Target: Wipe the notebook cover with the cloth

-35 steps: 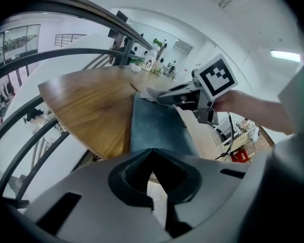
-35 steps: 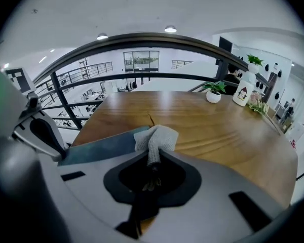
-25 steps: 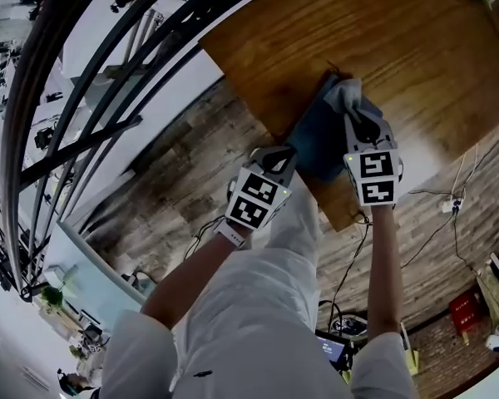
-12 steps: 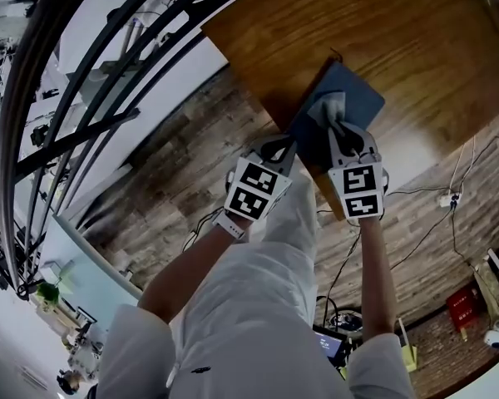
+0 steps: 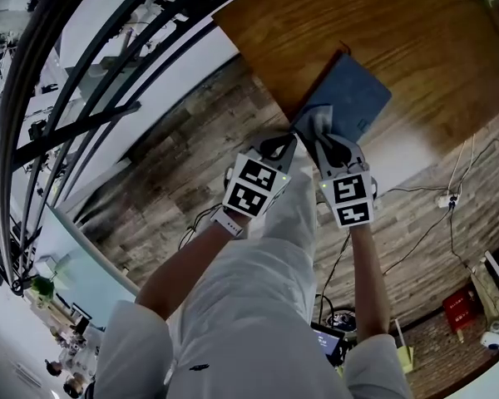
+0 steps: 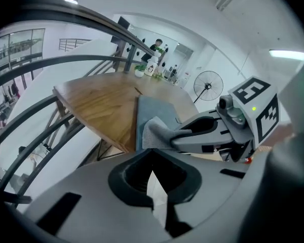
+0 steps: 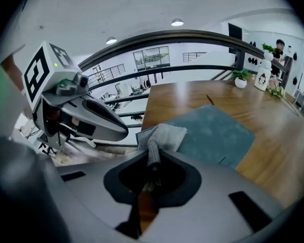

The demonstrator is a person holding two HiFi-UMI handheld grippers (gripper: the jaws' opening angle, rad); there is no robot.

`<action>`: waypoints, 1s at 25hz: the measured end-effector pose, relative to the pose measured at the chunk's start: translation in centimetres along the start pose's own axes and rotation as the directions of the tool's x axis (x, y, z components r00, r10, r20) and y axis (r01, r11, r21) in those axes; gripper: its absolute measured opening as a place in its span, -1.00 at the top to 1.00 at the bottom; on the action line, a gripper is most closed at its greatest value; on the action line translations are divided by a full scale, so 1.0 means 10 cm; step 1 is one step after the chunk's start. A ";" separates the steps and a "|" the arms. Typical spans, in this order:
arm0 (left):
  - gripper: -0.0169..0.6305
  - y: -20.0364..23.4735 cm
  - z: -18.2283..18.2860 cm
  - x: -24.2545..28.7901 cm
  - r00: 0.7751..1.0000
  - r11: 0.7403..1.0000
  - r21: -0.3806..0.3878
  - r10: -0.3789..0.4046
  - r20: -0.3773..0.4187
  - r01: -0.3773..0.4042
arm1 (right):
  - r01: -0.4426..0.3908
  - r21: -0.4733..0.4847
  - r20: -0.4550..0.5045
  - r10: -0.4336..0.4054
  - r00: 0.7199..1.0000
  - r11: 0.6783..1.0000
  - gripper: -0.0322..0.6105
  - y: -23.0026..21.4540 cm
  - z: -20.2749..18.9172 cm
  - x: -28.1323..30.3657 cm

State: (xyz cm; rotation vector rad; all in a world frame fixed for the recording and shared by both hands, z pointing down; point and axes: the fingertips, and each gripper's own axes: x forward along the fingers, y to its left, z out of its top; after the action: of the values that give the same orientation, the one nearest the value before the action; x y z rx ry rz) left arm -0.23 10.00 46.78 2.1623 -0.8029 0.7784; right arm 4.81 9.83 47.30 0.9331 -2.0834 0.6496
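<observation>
My right gripper [image 5: 324, 140] has its fingers pinching a crumpled grey cloth [image 7: 161, 134], which rests on the near corner of the flat blue-grey rectangular notebook [image 5: 355, 98]. The notebook lies on the brown wooden table [image 5: 416, 40], close to its edge. My left gripper [image 5: 283, 146] hovers just beside the right one, near that same corner, fingers pressed together on nothing.
</observation>
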 end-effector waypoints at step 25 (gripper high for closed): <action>0.89 0.10 0.18 -0.03 0.998 0.997 -0.066 0.043 0.049 -0.040 | 0.176 -0.042 0.166 -0.167 0.972 0.983 0.79 -0.89 0.80 -0.14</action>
State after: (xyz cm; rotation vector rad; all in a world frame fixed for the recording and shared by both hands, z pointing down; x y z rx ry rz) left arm -0.67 8.17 45.90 2.1204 -0.8897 0.7113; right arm 8.98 -0.45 42.73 1.1525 -2.1203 0.4348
